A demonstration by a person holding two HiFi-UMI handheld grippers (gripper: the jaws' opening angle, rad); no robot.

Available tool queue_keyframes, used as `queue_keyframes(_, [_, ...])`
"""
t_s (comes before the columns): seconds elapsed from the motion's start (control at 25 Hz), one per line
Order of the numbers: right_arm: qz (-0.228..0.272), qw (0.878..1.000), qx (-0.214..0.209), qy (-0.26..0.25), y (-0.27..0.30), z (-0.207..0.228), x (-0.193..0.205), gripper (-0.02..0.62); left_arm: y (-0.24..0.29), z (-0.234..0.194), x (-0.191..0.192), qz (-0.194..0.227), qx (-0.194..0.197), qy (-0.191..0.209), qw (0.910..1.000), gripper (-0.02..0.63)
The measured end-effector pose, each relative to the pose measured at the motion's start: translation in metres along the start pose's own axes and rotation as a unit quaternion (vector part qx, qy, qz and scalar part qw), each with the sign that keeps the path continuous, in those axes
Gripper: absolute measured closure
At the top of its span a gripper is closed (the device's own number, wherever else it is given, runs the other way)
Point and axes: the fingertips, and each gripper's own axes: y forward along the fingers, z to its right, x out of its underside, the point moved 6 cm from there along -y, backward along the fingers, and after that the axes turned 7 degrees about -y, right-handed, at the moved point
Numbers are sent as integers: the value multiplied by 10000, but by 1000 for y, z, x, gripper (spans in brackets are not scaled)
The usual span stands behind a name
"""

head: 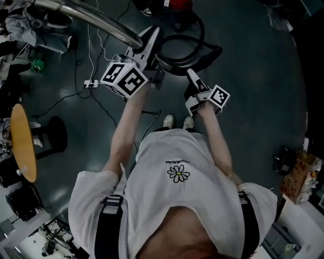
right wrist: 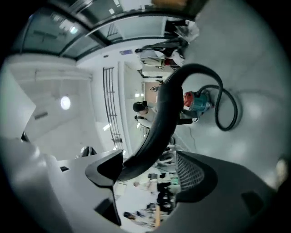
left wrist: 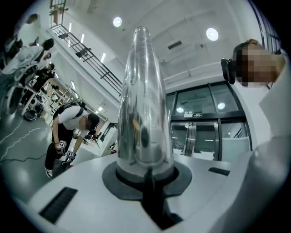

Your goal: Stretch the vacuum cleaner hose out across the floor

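Note:
The vacuum's chrome wand [head: 91,17] runs in from the upper left of the head view, and my left gripper [head: 146,44] is shut on its end. In the left gripper view the chrome wand [left wrist: 144,100] rises straight up out of my left gripper [left wrist: 145,175]. The black hose [head: 188,48] loops on the floor by the red vacuum cleaner [head: 179,5]. My right gripper [head: 192,76] is at that loop. In the right gripper view the hose [right wrist: 168,104] passes between the wide-apart jaws of my right gripper [right wrist: 150,175]. It lies against one pad and stands off the meshed one. It leads to the vacuum cleaner [right wrist: 195,101].
A round wooden table [head: 23,141] and a black stool [head: 55,134] stand at the left. A power strip [head: 90,83] with white and black cables lies on the floor near my left hand. A printed box [head: 299,174] sits at the right. Another person [left wrist: 68,132] bends over in the distance.

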Motion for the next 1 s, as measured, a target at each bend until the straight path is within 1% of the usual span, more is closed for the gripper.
queue_keyframes(0.04, [83,9993,-233,284,10,-4,3,249,-3,-2,-3,65,20,-102,9999,557])
queue_keyframes(0.08, [124,9979,-449,457,19,-9,6,249,-7,-3,-5,111,39,-199,9997,558])
queue_keyframes(0.16, [100,9938,-890,657,38,-22,13,249,-14,-6,-6,156,80,-381,9991,560])
queue_keyframes(0.24, [91,9855,-1342,1036,56,-34,21,249,-21,-11,-5,160,99,-472,9987,560])
queue_keyframes(0.32, [211,9750,-1588,1543,67,-38,27,250,-27,-14,-7,146,165,-434,9988,560])
queue_keyframes(0.36, [324,9699,-1645,1765,68,-37,29,255,-29,-13,-8,128,273,-407,9987,560])
queue_keyframes(0.4, [482,9652,-1669,1952,66,-36,30,304,-30,-12,-10,100,443,-400,9982,560])
queue_keyframes(0.44, [670,9611,-1677,2091,64,-36,30,387,-31,-10,-11,62,652,-409,9970,560])
queue_keyframes(0.48, [838,9577,-1685,2175,62,-36,30,425,-33,-9,-12,22,871,-426,9953,560])
queue_keyframes(0.56, [1031,9545,-1701,2220,60,-38,28,441,-37,-11,-14,-20,1221,-464,9914,560])
queue_keyframes(0.6, [1089,9537,-1709,2223,60,-39,26,447,-39,-12,-14,-15,1316,-479,9901,558])
queue_keyframes(0.68, [1198,9513,-1751,2237,59,-42,21,460,-44,-15,-13,33,1376,-513,9892,558])
queue_keyframes(0.8, [1324,9499,-1785,2200,58,-44,12,474,-50,-20,-9,168,1366,-613,9886,557])
queue_keyframes(0.88, [1381,9495,-1784,2181,57,-46,7,480,-52,-23,-5,159,1351,-661,9885,550])
queue_keyframes(0.92, [1404,9490,-1792,2181,56,-47,4,483,-53,-24,-3,61,1344,-649,9888,545])
queue_keyframes(0.96, [1427,9486,-1801,2175,55,-48,0,486,-53,-24,1,-130,1347,-595,9890,537])
queue_keyframes(1.0, [1456,9485,-1809,2156,53,-49,-5,488,-53,-23,5,-418,1367,-493,9885,526])
